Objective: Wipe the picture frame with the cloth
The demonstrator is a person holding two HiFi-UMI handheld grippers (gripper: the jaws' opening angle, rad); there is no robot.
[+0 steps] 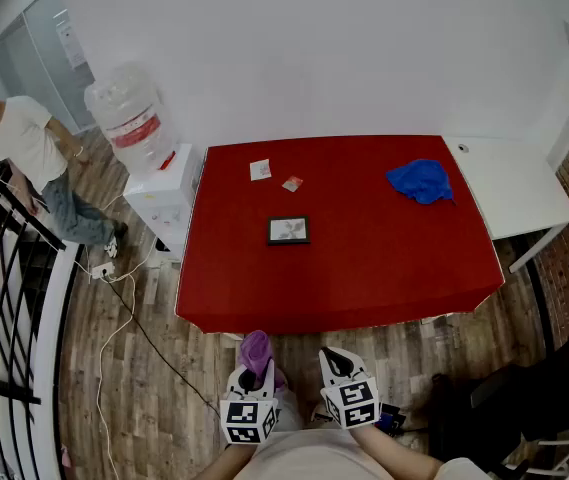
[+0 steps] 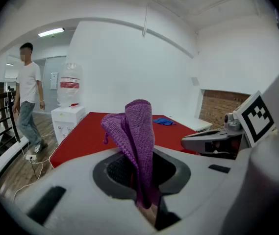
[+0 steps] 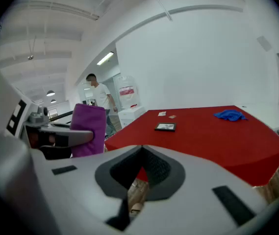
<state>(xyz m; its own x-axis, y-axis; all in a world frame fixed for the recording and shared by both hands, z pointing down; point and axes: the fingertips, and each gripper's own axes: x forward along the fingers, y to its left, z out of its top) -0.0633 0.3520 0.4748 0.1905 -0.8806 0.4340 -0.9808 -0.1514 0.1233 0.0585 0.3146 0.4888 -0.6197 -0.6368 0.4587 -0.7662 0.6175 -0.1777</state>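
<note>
1. Left gripper (image 1: 253, 373) pinched tight on a purple cloth (image 2: 138, 131); the cloth stands up folded from between the jaws; soft, light, floppy.
2. Right gripper (image 3: 140, 152) jaws pressed together; nothing between them.
3. Picture frame (image 1: 288, 230) lies flat mid red table (image 1: 384, 258); well apart from both grippers, which sit off the near edge; blue cloth (image 1: 420, 181) far right.
4. Frame looks small, light, stiff; the glazed front is likely slick and fragile; it will probably slide under wiping, so pin an outer edge or corner, not the face.

left claw (image 2: 143, 187) pinching cloth (image 2: 137, 131), right claw (image 3: 137, 180) — closed
</note>
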